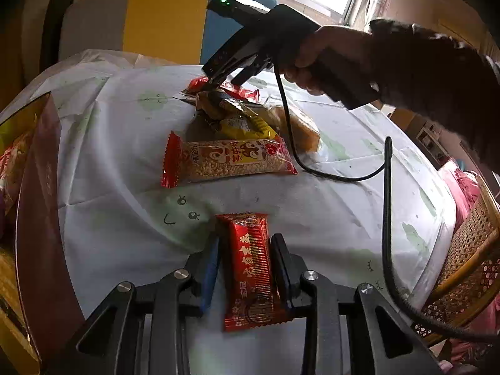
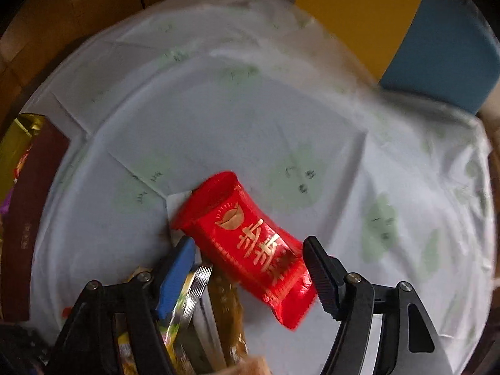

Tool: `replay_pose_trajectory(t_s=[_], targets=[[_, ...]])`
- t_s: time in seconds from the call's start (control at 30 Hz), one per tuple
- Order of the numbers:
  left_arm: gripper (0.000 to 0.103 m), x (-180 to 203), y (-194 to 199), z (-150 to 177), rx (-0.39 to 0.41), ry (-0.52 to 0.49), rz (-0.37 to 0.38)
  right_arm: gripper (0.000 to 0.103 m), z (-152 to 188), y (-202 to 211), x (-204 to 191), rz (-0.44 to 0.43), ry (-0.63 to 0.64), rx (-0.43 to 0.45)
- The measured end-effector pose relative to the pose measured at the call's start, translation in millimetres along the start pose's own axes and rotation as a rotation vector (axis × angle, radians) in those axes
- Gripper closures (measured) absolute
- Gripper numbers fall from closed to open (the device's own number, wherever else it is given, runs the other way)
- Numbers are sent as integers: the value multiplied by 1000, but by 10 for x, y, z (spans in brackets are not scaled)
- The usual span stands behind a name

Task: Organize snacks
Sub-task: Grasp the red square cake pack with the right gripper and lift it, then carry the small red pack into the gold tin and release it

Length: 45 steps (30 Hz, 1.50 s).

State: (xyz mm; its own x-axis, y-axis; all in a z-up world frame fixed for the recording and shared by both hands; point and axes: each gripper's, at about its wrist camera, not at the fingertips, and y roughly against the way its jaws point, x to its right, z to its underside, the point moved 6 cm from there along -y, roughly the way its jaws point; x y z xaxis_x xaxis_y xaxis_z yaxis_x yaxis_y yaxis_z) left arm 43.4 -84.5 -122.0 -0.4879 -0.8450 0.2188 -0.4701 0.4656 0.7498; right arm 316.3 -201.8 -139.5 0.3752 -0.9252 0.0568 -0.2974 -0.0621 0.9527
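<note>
Table under pale printed cloth (image 1: 125,156), snack packets (image 1: 228,159) piled centre, dark box (image 1: 40,218) at edge

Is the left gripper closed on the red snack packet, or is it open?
Shut on it: both fingers of the left gripper press the sides of the red snack packet.

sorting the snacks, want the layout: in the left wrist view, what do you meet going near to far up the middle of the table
left gripper shut on a red snack bar → puffed rice bar → yellow packet → right gripper over the pile's far end
</note>
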Motion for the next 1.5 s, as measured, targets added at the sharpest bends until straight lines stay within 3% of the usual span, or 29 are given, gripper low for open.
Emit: replay_pose_trajectory(t_s=[0.03,0.07,0.3,0.47,0.67,0.73,0.83,1.0,1.13,1.23,1.4,1.5], targets=[[70,-4,2,0,0,2,1,52,-5,5,36,-12,-35,12],[70,-17,-4,-8,0,1,0,58,-16,41,93,-23,-75,28],[70,1,-13,-5,1,8,-7,58,262,357,645,92,-209,52],[70,25,-29,0,1,-2,-21,58,927,504,1097,197,-298,-45],[70,94,-39,4,-6,-25,-52,58,1837,620,1019,148,-357,-133],[70,123,-41,3,-8,-43,-67,54,2002,639,894,143,-342,-121],[78,168,-31,-25,-21,-47,-106,54,2097,685,813,160,-338,-72],[81,146,42,-70,-40,-1,-73,57,2098,695,637,241,-269,-55],[81,252,321,-169,15,-22,-37,59,2112,721,523,290,-205,-50],[81,205,584,-292,62,25,-11,59,2137,745,493,288,-202,-47],[81,-286,1054,-486,145,196,-29,59,2138,743,409,333,-143,-43],[81,-753,1273,-487,177,314,-136,59,2136,759,358,333,-141,-44]])
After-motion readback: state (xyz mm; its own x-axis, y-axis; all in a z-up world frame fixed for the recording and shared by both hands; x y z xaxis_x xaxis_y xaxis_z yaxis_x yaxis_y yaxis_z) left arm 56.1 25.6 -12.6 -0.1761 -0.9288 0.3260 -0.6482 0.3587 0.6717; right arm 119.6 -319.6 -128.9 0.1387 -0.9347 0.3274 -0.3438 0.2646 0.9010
